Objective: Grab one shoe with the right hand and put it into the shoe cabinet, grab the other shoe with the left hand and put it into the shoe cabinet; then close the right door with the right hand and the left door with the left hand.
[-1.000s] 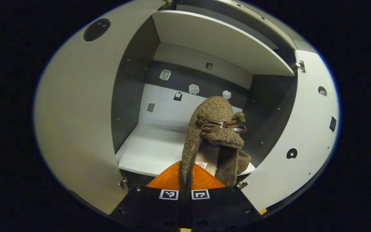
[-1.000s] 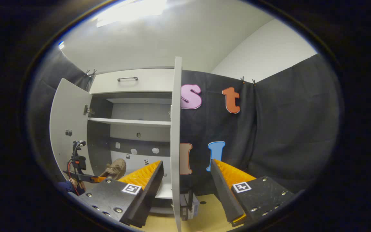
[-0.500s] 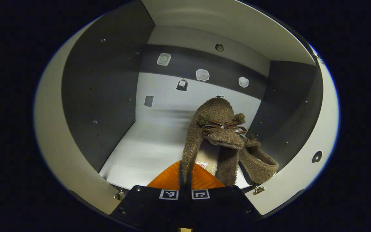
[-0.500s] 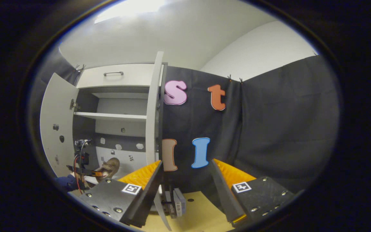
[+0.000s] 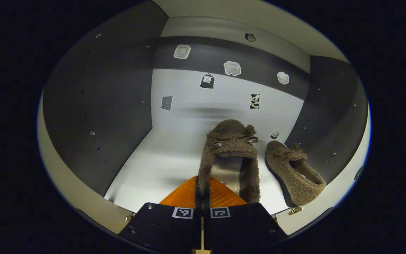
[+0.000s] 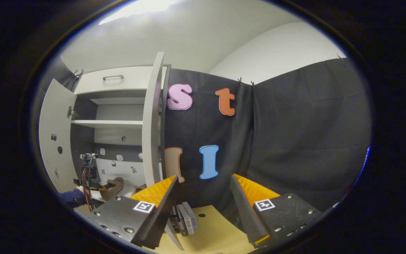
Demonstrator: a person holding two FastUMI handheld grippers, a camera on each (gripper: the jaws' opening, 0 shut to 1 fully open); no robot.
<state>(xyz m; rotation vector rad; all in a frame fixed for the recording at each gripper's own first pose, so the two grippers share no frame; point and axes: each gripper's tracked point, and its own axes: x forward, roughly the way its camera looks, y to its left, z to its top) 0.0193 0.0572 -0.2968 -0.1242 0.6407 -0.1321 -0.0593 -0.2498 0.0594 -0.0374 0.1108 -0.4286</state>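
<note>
left gripper (image 5: 202, 183) clamped on brown shoe (image 5: 232, 155) inside shoe cabinet (image 5: 97, 106), second shoe (image 5: 294, 173) just beside, right gripper (image 6: 203, 197) spread wide.

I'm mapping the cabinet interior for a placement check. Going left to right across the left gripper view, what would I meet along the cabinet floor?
Dark left side wall → bare white cabinet floor → held shoe, gripped by the left gripper → second shoe lying on the floor → dark right side wall.
</note>
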